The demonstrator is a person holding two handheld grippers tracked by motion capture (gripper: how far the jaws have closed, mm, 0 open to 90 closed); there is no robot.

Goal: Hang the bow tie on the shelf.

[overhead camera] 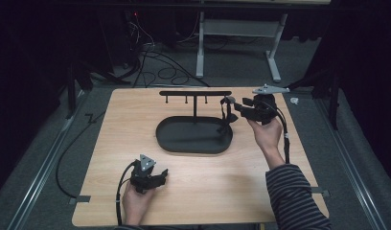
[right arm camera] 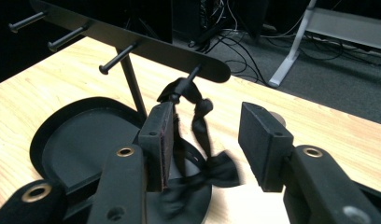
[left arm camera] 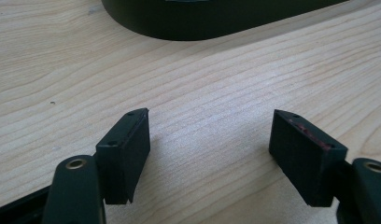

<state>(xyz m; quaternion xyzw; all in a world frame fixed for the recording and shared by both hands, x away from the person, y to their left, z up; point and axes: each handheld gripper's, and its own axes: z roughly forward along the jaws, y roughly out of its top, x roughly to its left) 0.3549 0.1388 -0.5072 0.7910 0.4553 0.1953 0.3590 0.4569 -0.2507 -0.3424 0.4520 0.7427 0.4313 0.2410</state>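
A black bow tie (right arm camera: 216, 170) hangs by its strap from the end peg (right arm camera: 193, 73) of a black rack (right arm camera: 146, 44). The rack stands on an oval black tray (right arm camera: 81, 135). My right gripper (right arm camera: 205, 121) is open, its jaws on either side of the hanging strap, and the pads are not pressing on it. The bow looks slightly blurred. In the high view the right gripper (overhead camera: 234, 108) sits at the right end of the rack (overhead camera: 195, 93), beside the bow tie (overhead camera: 227, 117). My left gripper (overhead camera: 161, 175) is open, low over the table's front, nothing between its jaws (left arm camera: 209, 126).
The oval tray (overhead camera: 193, 149) lies mid-table, and its rim (left arm camera: 193, 23) shows ahead of the left gripper. Three other pegs (right arm camera: 116, 58) on the rack are bare. A small white item (overhead camera: 294, 100) lies off the table's far right corner. Cables and a desk frame (overhead camera: 239, 28) are beyond.
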